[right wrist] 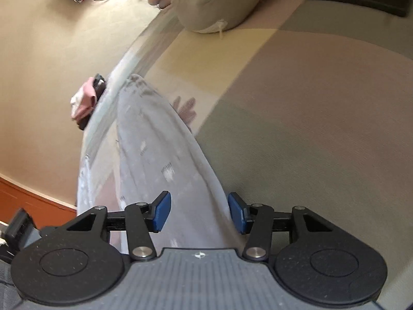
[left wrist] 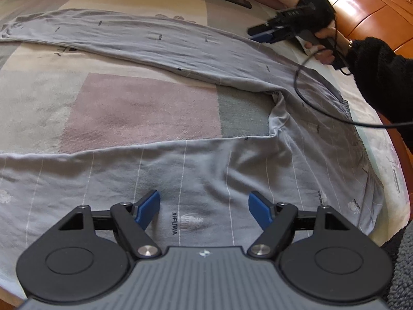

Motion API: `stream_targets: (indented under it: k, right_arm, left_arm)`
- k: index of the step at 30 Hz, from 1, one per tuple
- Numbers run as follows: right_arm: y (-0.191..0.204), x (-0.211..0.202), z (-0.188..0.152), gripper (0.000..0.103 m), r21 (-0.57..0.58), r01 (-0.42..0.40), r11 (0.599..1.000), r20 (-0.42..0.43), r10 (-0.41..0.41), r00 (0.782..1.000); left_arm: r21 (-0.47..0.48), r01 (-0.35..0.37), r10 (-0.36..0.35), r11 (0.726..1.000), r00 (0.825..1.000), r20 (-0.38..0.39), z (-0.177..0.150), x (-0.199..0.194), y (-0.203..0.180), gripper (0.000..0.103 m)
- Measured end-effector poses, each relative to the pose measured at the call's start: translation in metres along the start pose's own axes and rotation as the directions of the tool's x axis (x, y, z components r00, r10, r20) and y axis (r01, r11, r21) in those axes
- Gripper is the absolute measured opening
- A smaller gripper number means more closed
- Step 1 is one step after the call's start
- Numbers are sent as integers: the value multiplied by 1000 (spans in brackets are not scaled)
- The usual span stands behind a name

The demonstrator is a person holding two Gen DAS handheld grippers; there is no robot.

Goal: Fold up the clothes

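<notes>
A: Where do your grey trousers [left wrist: 196,51] lie?

B: Spread flat on the patchwork bedspread [left wrist: 134,108], legs apart in a V, the waist toward the wooden bed edge at the right. I judge you have laid them out so one leg can be folded onto the other.

A: And your tongs?

B: Your left gripper [left wrist: 204,211] hangs wide over the near leg, nothing between its blue pads. Your right gripper [right wrist: 199,213] stands at a middling gap with the far leg's cloth running below it; the pads do not seem to press on it.

A: What does each view add?

B: The left view shows the whole garment and your right hand [left wrist: 322,41]; the right view, blurred, shows the floor and a pillow [right wrist: 219,2].
</notes>
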State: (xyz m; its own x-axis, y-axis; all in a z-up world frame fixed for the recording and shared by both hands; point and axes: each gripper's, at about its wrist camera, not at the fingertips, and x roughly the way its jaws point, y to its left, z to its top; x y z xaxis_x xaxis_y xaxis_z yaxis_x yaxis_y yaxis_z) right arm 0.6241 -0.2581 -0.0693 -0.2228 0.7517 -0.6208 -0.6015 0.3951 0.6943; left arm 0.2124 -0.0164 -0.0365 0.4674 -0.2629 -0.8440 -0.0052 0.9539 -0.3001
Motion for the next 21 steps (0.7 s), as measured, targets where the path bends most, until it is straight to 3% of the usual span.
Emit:
stream_targets:
  k: [3,8,13,15,16,21]
  right_arm:
    - [0,8,10,55,-10,-18,1000,-22,18,1000]
    - [-25,-14,-4,33,57,-34,998,-96,39,995]
    - [-27,-11,-12,30,59,-59,996,-65,63,996]
    - [-17,-3,-9,19,16,-24,1000,-55,25,998]
    - [-10,-1,-8,4,-19,15,1000,-54,-16,998]
    - [22,-4,-12,3,-166,172,971,-6,-176,984]
  left_arm:
    - [13,-7,7,1000,1000,3,3,2,-2,79]
    - [-11,-1,1,1000,1000,12,2,2,1,79]
    - [-12,-1,1,1000,1000,10,4,5,2,80]
    - [-3,-9,9,1000,1000,9,5,7,0,80]
    - [-1,-13,13,1000,1000,8,6,7,-1,80]
    - [13,-35,35,999,999,10,7,4,-4,80]
